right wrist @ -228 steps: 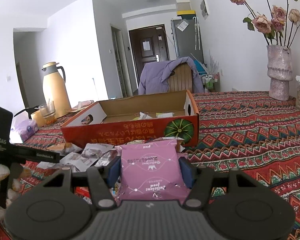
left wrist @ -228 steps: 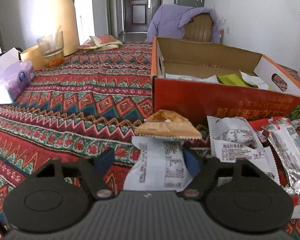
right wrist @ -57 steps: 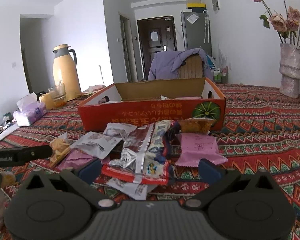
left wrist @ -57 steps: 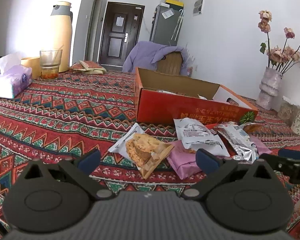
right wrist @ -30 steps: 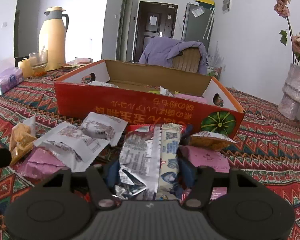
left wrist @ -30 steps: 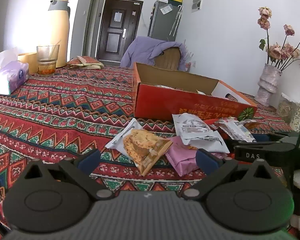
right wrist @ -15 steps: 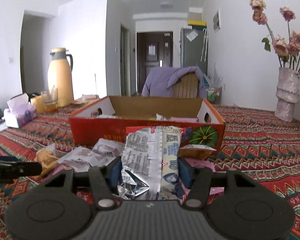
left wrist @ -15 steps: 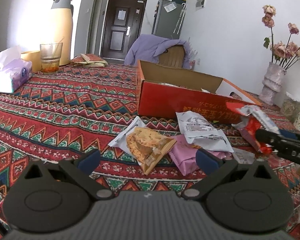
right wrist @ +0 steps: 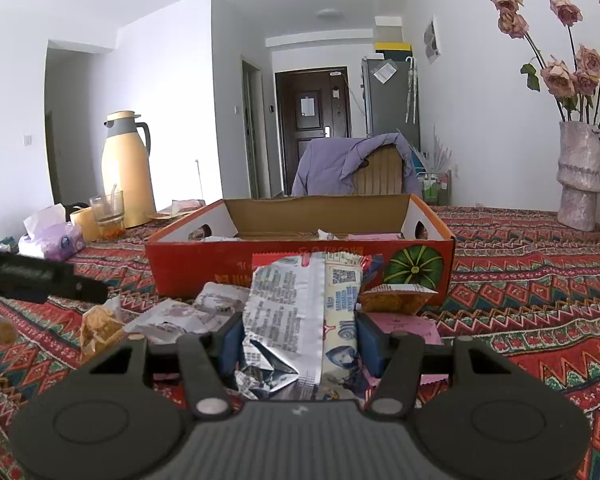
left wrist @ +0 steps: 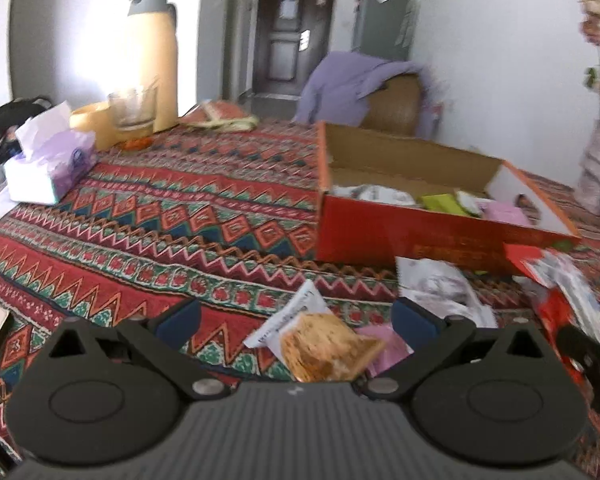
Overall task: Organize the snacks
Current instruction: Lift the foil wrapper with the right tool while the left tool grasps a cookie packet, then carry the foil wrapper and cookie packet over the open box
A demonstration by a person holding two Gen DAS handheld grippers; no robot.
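Plainly, the right gripper (right wrist: pixel 300 338) pinches the crinkled foil packet (right wrist: pixel 300 320) between its pads, left gripper (left wrist: pixel 296 316) spread empty; slick foil could slip before the box (right wrist: pixel 300 246) ahead.

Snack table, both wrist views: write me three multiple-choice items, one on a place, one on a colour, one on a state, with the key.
1. Where is the yellow thermos?
A. Inside the box
B. On the table behind the drinking glass
C. On the chair

2. What colour is the cardboard box outside?
A. Red-orange
B. Blue
C. White

3. What is the right gripper doing?
A. Hanging open and empty
B. Gripping the silver-and-red snack packet
C. Holding the glass

Answers: 1 B, the thermos stands just behind the glass. 2 A, the front wall is red-orange. 3 B, the packet sits pinched between both pads.
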